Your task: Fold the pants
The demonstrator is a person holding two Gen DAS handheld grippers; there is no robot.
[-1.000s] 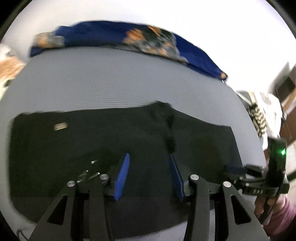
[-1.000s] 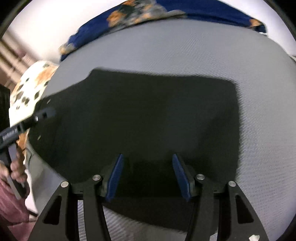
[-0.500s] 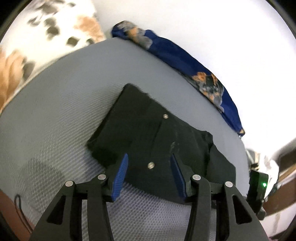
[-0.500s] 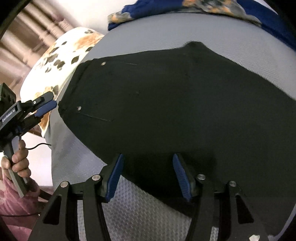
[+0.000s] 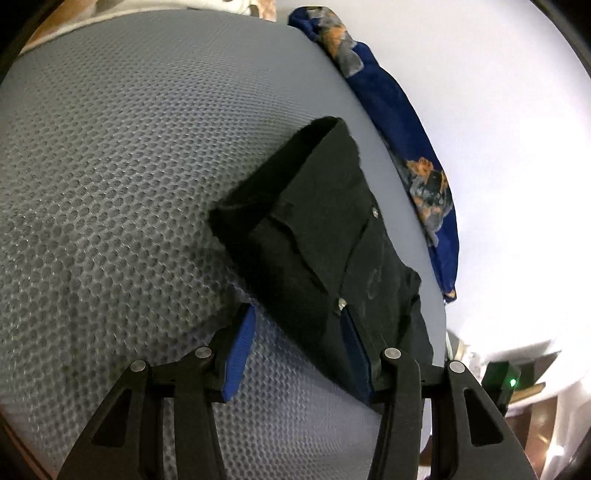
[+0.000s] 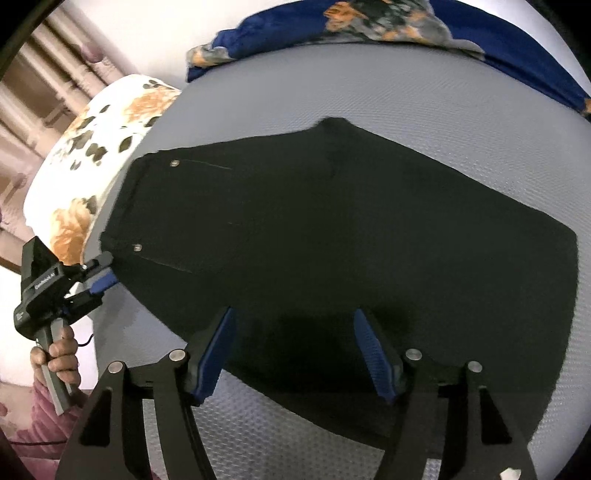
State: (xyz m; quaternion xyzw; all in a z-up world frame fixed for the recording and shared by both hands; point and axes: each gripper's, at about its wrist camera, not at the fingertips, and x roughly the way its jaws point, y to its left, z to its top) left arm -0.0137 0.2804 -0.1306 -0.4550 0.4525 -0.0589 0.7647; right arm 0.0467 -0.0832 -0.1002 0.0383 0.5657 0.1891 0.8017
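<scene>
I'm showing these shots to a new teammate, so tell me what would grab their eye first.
The black pants, laid across the grey mesh-textured mattress, fill the middle of both views. The open left gripper sits at their waistband corner, and the open right gripper hovers over their near edge. Behind them a blue cloth with orange flowers lies along the mattress's far edge.

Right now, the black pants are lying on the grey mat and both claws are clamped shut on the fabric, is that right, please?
Not quite. The pants do lie on the grey mat, but both claws are open: the right wrist view shows the right claw spread wide and the left claw open at the waistband corner.
</scene>
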